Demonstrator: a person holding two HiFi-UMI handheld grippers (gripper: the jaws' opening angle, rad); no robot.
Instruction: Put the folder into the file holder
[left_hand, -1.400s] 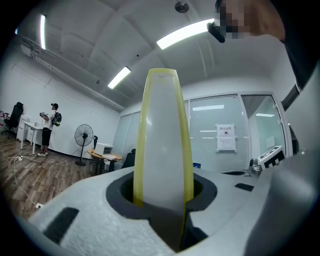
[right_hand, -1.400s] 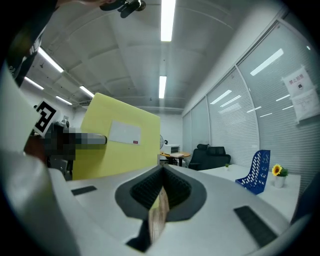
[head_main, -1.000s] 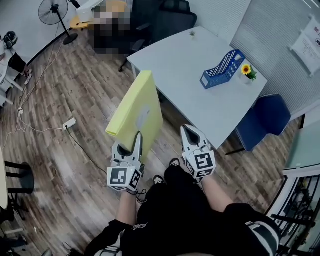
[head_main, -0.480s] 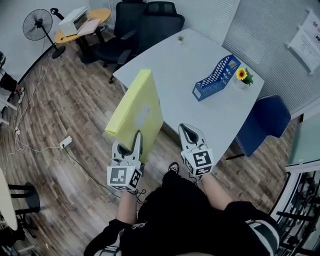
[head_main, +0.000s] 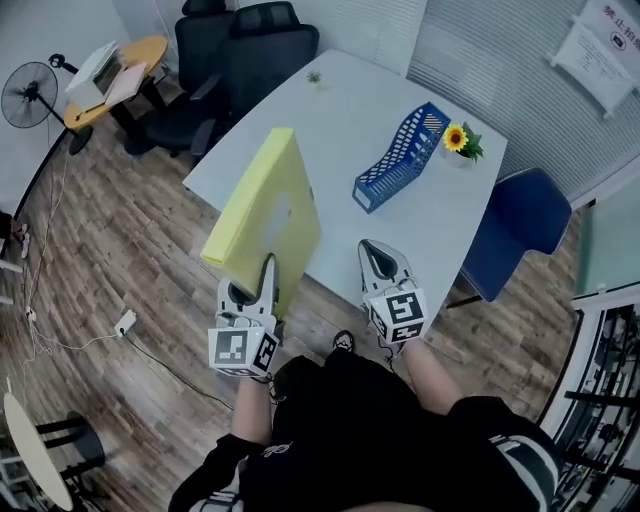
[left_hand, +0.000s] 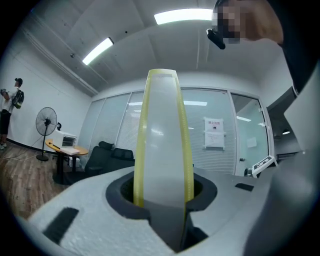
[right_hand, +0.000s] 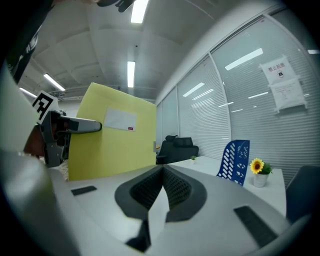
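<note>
- Ahead of both pairs of fingers lies a pale grey table (head_main: 400, 110) on a wood-plank floor (head_main: 120, 250), with slatted blinds (head_main: 480, 50) along the wall past its far side.
- The left gripper (head_main: 266, 268) pinches the lower edge of the yellow folder (head_main: 262, 205). The folder is up in the air and stands on edge, rising away from those fingers over the table's near-left corner.
- The right gripper (head_main: 377, 250) has its fingers pressed together on nothing. It sits just right of the folder and apart from it.
- The blue file holder (head_main: 400, 158) stands on the table beyond the right fingers, well apart from the folder.
- Only the left gripper view shows the folder edge-on, with both pads tight against its sides. A person (left_hand: 10, 95) stands far to the left of those fingers, under ceiling strip lights (left_hand: 97, 50).
- Only the right gripper view shows the folder's broad face with its white label (right_hand: 120, 120), left of those fingers, and the left gripper clamped at its edge. The file holder is to the right.
- Only the head view shows the floor and the table's layout.
- A potted sunflower (head_main: 458, 140) sits just beside the holder's far end, and a blue chair (head_main: 520, 225) is at the table's right side.
- Black office chairs (head_main: 250, 45) stand past the far-left edge, with a round wooden table (head_main: 125, 65) and a fan (head_main: 28, 95) further left.
- The folder blocks the middle of the left gripper view and, seen from the head, covers part of the table's near-left edge.
</note>
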